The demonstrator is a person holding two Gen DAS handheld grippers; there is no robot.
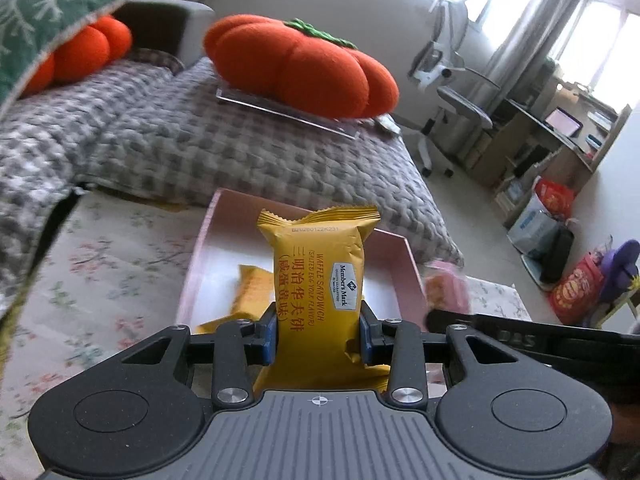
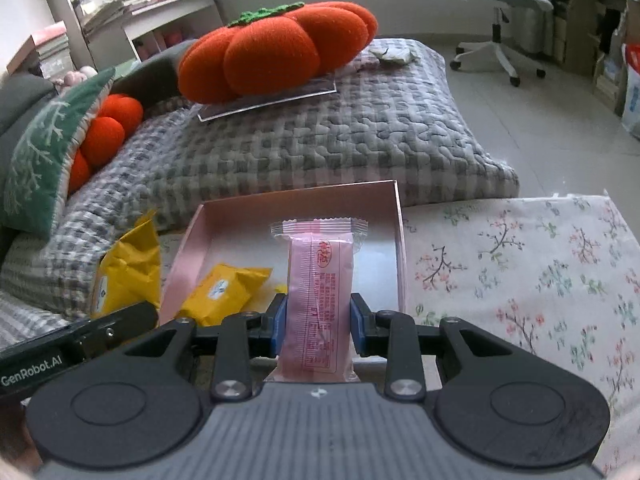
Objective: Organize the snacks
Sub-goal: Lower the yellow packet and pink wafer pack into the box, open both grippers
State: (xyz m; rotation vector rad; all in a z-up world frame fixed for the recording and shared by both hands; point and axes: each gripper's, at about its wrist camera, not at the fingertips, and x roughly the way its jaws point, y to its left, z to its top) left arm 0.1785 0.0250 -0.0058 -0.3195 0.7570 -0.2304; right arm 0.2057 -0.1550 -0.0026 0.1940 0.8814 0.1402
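A: Yellow wrapper (image 1: pixel 320 276) clamped in the left gripper (image 1: pixel 318 338): what reads?

B: "Member's Mark" on its white badge, "WAFFLE SANDWICH", "(SALTED EGG YOLK FLAVOR)", Chinese characters alongside, and a stamped code near the top seal, roughly "B20260122K231".

A: Pink wrapper (image 2: pixel 320 300) between the right gripper (image 2: pixel 318 330) pads?

B: Red Chinese print, too small to read.

A: Other tool body (image 2: pixel 60 354), to the left of the right gripper?

B: "GenRobot.AI" in white.
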